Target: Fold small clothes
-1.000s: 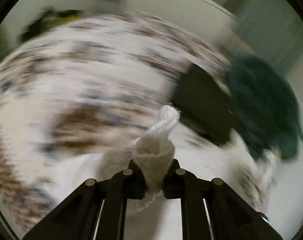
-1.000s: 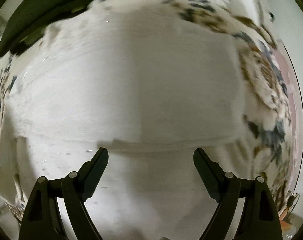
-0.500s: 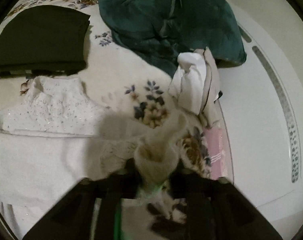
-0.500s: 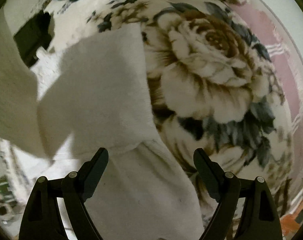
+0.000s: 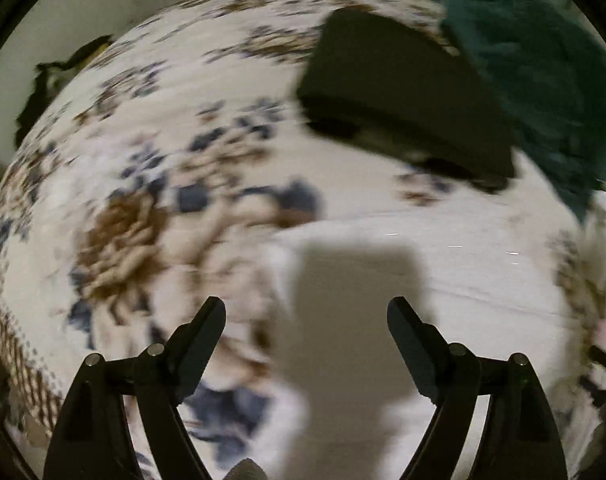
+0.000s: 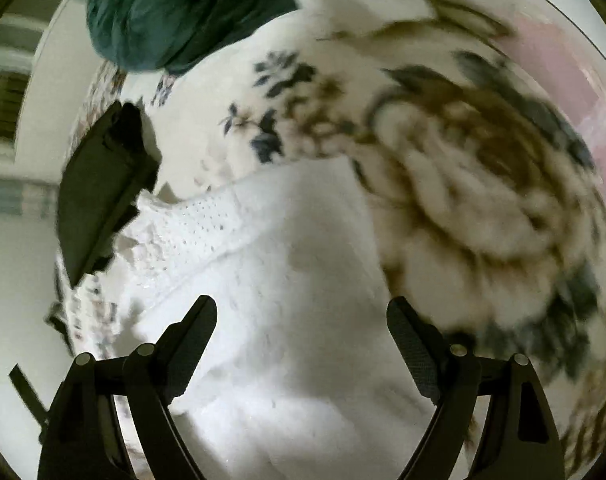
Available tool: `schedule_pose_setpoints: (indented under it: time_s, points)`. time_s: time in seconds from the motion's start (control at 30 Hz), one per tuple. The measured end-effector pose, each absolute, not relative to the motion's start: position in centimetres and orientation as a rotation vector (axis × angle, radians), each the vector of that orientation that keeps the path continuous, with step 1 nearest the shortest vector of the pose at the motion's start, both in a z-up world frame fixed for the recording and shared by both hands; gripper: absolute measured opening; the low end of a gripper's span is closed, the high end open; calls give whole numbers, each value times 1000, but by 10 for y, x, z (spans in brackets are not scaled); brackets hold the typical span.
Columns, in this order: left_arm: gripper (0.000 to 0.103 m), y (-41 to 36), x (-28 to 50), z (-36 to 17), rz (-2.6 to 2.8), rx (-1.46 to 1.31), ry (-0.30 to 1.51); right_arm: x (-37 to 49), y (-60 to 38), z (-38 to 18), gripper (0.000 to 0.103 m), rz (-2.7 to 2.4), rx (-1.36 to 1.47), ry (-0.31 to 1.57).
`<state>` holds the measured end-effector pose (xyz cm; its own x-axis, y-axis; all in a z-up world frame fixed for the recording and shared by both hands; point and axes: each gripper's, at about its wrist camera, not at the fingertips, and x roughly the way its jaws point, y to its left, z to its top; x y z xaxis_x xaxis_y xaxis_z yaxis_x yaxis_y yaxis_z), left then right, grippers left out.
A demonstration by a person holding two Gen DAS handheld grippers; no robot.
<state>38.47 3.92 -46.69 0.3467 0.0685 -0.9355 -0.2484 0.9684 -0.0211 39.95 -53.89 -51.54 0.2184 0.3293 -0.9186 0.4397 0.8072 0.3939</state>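
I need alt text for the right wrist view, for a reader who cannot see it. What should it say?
The open right gripper, holding nothing, points down at a white knitted garment lying on a floral bedspread. A folded dark garment lies at the left, and a crumpled teal garment at the top.

Left tongs (image 5: pixel 306 316), jaws just opening, empty above white garment (image 5: pixel 463 276).
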Motion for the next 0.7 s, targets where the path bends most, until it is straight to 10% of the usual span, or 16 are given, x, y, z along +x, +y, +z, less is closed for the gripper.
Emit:
schedule_pose_setpoints:
  time_s: [0.07,0.13,0.17,0.37,0.43,0.5,0.53,0.7]
  points:
    - [82,55,383,-483,239,-190,1230,414,-521,-527,79,-137,600,1432]
    - [82,63,380,-496,259,-218,1252,422,-512,-538,24,-171,537,1481]
    - [82,66,379,-502,262,-236,1262,424,-508,-539,19,-180,504,1492]
    - [82,66,382,-517,262,-266,1280,416,-497,-521,17,-199,379,1452]
    - [82,64,385,-518,256,-259,1276,416,-491,-522,54,-206,299,1485]
    - [82,62,387,-518,245,-255,1272,414,-486,-529,38,-174,288,1503]
    - [82,63,389,-519,241,-253,1273,415,-483,-532,8,-182,271,1498]
    - [82,53,401,-515,207,-204,1260,407,-492,-509,8,-296,274,1394]
